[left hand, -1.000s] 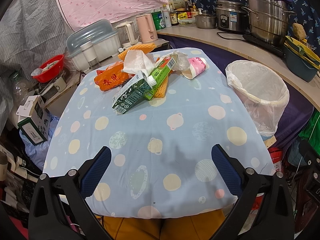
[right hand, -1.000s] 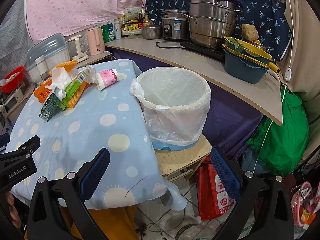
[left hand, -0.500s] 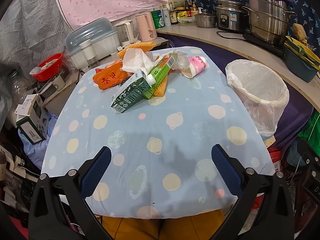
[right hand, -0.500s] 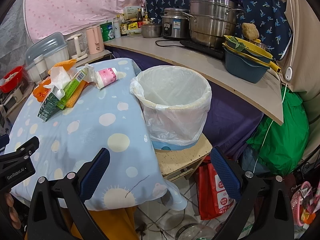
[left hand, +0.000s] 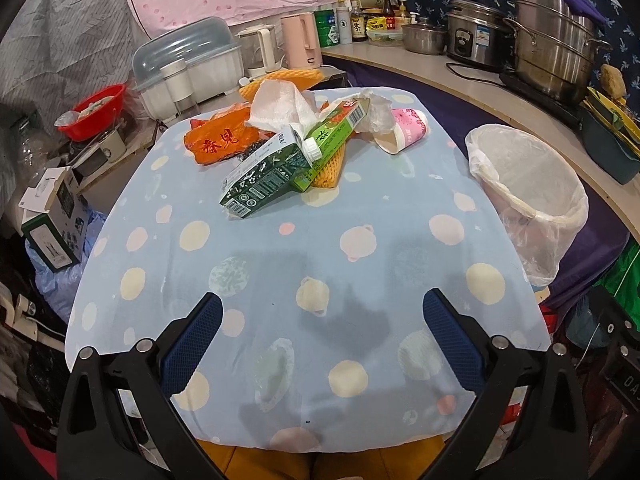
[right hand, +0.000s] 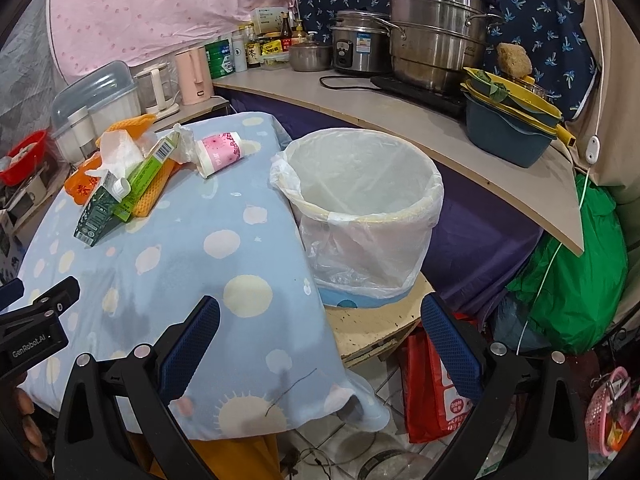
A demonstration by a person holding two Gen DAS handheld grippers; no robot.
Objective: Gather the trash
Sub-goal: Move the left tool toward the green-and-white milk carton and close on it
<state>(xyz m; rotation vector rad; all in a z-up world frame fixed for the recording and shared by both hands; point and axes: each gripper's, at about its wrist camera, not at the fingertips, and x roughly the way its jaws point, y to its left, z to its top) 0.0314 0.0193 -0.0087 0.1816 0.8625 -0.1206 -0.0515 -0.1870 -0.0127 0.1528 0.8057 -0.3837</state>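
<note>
A cluttered kitchen corner, its bench (left hand: 360, 264) draped in a blue dotted cloth.
Nearest, the left gripper (left hand: 320, 330) and right gripper (right hand: 318, 332) hover with fingers spread, grasping nothing; farther on, a green carton (left hand: 266, 176), orange wrapper (left hand: 220, 142), tissue (left hand: 280, 106) and pink cup (left hand: 404, 130) lie piled, the lined trash bin (right hand: 364, 216) just beside the bench.
</note>
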